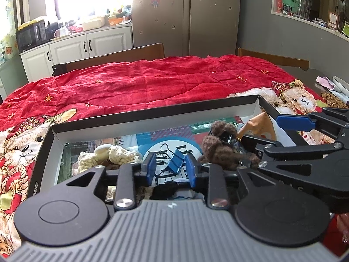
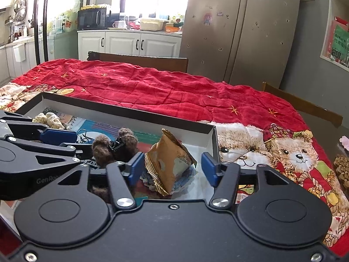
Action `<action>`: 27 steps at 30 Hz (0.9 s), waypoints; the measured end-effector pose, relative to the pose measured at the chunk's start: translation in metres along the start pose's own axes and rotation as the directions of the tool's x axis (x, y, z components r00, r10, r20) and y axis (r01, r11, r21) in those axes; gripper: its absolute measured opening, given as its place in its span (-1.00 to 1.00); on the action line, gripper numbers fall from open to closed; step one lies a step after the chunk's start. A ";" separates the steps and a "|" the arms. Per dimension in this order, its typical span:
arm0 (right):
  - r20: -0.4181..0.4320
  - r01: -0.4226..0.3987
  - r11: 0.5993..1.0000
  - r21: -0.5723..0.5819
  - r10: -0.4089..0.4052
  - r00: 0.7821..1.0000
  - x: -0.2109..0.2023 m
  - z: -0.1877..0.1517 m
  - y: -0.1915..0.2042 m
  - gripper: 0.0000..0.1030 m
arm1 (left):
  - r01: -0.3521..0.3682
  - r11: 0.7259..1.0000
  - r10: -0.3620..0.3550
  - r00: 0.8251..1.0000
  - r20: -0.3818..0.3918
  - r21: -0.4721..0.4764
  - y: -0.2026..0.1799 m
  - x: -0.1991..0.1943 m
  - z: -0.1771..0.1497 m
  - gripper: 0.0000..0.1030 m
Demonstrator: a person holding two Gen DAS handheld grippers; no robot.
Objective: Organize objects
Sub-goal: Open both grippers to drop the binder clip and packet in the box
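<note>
Objects are held in a shallow box (image 1: 152, 113) on the red-covered desk (image 1: 141, 83): cream knit piece (image 1: 117, 155), blue binder clip (image 1: 174, 162), brown knit toy (image 2: 113, 147) and orange snack packet (image 2: 170, 161). Left gripper (image 1: 171, 170) is positioned with jaws parted around the binder clip, contact not discernible. Right gripper (image 2: 171, 169) is spread wide, released, around the snack packet.

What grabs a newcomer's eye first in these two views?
The red teddy-bear blanket covering the table, then the shallow box lying on it. Inside, the left tool frames a blue binder clip, and the right tool, open, straddles a crumpled gold snack packet beside a brown knitted toy.
</note>
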State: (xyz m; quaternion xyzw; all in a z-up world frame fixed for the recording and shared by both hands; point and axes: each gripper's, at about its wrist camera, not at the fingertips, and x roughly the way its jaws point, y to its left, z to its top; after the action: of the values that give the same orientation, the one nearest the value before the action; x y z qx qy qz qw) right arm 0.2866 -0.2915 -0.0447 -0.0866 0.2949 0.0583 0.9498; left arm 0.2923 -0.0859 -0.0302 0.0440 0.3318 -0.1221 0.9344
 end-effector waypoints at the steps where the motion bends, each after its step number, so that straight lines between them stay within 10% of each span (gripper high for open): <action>1: 0.002 -0.001 1.000 -0.001 0.001 1.000 -0.001 0.000 0.000 0.15 | -0.001 1.000 0.001 1.000 0.002 -0.002 0.000 0.000 0.000 0.01; 27: 0.072 -0.022 0.997 0.069 0.017 0.997 -0.025 0.003 -0.012 0.24 | -0.024 0.998 0.028 0.997 0.076 -0.050 0.006 -0.035 0.002 0.53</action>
State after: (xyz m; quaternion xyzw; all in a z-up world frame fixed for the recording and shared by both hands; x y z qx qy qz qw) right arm 0.2695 -0.3041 -0.0264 -0.0483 0.2635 0.0603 0.9615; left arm 0.2690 -0.0738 -0.0069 0.0207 0.2979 -0.1032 0.9488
